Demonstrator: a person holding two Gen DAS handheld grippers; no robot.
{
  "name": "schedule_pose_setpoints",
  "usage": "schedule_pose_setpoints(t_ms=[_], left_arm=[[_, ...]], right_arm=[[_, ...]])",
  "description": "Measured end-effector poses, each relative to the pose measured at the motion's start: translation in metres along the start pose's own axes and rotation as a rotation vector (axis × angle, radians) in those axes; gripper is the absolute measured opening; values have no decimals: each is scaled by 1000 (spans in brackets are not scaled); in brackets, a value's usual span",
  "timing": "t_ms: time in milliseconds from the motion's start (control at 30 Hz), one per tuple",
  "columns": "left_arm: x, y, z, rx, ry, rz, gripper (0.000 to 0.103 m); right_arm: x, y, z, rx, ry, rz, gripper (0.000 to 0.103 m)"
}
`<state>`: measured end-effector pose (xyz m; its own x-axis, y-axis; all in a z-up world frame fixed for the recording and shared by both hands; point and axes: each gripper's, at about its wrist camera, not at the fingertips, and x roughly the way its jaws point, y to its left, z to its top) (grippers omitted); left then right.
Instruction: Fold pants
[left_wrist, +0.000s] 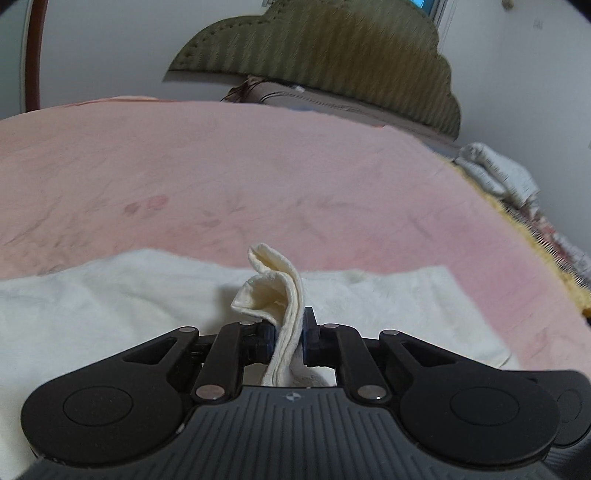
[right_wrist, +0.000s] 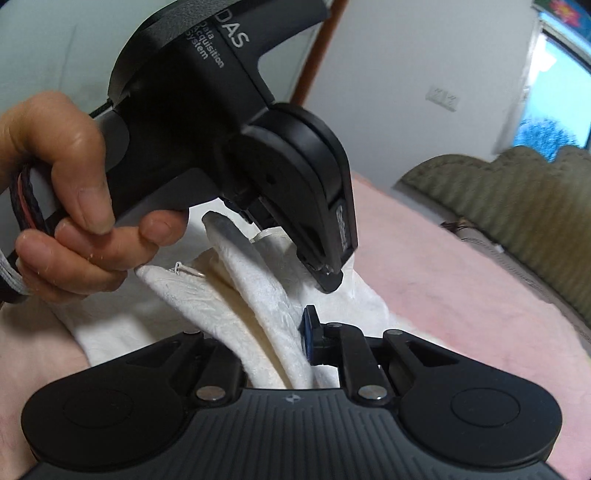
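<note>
The pants (left_wrist: 129, 295) are white, fluffy fabric lying flat across the pink bed cover. My left gripper (left_wrist: 289, 334) is shut on a raised edge of the pants, which sticks up between its blue pads as a cream fold (left_wrist: 273, 284). In the right wrist view my right gripper (right_wrist: 284, 347) is shut on thick folds of the same pants (right_wrist: 258, 295); its left fingertip is hidden by fabric. The left gripper (right_wrist: 325, 273) and the hand holding it hang just above and ahead, pinching the cloth close by.
A pink bed cover (left_wrist: 258, 166) spreads under everything. An olive quilted headboard (left_wrist: 332, 62) stands at the far end, with a grey pillow (left_wrist: 332, 103) below it. A bundle of pale cloth (left_wrist: 495, 173) lies at the bed's right edge. White walls surround.
</note>
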<state>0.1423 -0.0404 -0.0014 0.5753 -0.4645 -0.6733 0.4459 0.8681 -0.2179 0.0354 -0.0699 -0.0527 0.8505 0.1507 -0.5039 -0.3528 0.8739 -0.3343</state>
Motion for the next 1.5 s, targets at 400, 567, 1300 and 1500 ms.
schedule_pose_setpoints(t_ms=[400, 567, 1300, 1500], left_arm=[[-1, -10, -22, 91, -91, 119, 19], [4, -14, -27, 112, -94, 168, 24], [-2, -19, 5, 172, -70, 392, 73], [-17, 1, 2, 39, -105, 408, 73]], right_arm=[[-62, -28, -14, 64, 98, 212, 20], [-82, -86, -41, 333, 117, 106, 21], [-34, -48, -22, 214, 128, 94, 22], [-48, 2, -5, -5, -24, 193, 22]])
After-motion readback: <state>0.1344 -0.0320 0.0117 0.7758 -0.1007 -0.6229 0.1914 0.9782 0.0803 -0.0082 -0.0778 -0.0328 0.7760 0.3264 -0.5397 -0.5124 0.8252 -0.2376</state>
